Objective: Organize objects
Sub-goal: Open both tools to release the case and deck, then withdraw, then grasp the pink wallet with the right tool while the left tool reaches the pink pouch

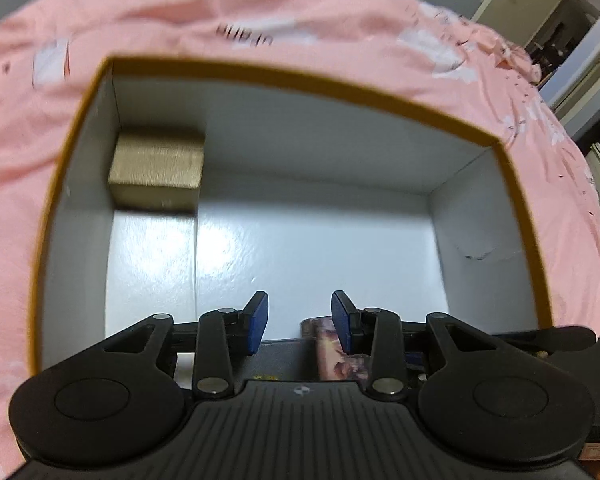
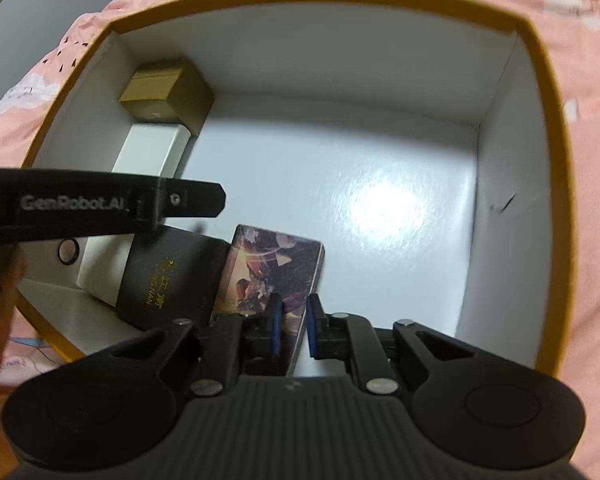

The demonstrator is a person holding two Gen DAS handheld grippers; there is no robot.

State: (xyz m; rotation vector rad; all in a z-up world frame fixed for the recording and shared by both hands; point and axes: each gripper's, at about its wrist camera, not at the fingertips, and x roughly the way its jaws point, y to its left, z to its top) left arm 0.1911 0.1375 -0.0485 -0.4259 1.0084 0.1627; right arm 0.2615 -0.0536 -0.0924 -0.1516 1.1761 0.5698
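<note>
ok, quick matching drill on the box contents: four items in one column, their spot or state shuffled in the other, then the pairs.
Things:
1. gold box
2. white box
3. black box
4. picture-print box

Places or states:
A. clamped at its near end by the right gripper
B. in the far left corner of the storage box
C. gold lettering on top, between the white box and the printed one
D. along the left wall, just nearer than the gold box

Pairs: 1-B, 2-D, 3-C, 4-A
</note>
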